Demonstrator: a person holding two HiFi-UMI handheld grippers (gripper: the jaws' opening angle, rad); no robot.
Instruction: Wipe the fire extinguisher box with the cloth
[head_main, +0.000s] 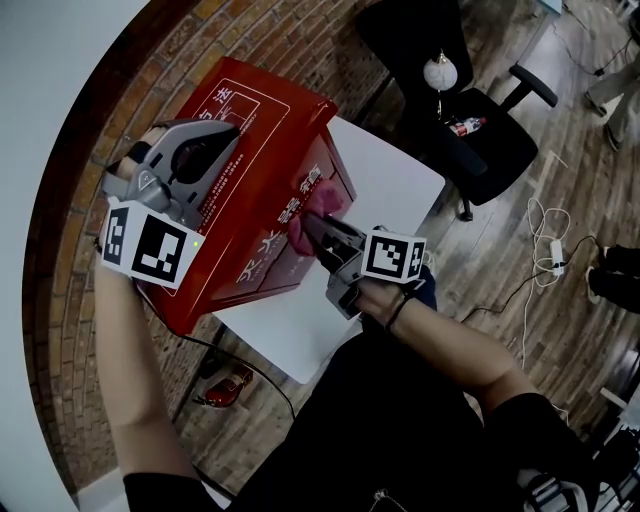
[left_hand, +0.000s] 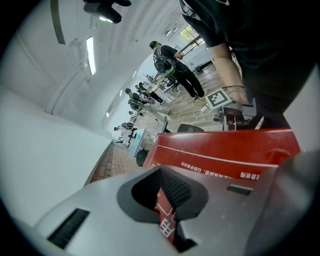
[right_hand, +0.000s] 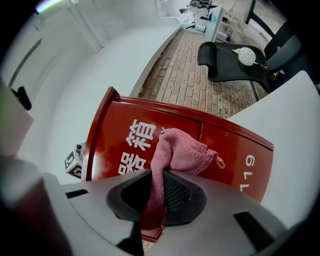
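One white table (head_main: 395, 185) stands on a brick-patterned floor (head_main: 300, 40) beside a curved white wall (head_main: 50, 90), and it carries the fire extinguisher box (head_main: 275, 150). The box is red and fills much of the tabletop. White characters are printed on its top and on its front face, and in the right gripper view the box (right_hand: 227, 150) also shows the digits 119. A black office chair (head_main: 450, 100) sits just beyond the table's far corner with a few small things on its seat.

The left gripper (head_main: 222, 135) lies on top of the box near its far left edge, angled downward. Its own view shows the left gripper (left_hand: 167, 212) with its jaws drawn fully together, gripping nothing, and a sliver of the box's printed red surface (left_hand: 225, 150) shows through the slit between them.

The right gripper (head_main: 312, 228) points level at the front face of the box. Its jaws are clenched on the cloth (head_main: 322, 200), a pink knitted rag. In the right gripper view the cloth (right_hand: 182, 150) bunches out ahead of the jaw tips against the red front face, just right of the large white characters.
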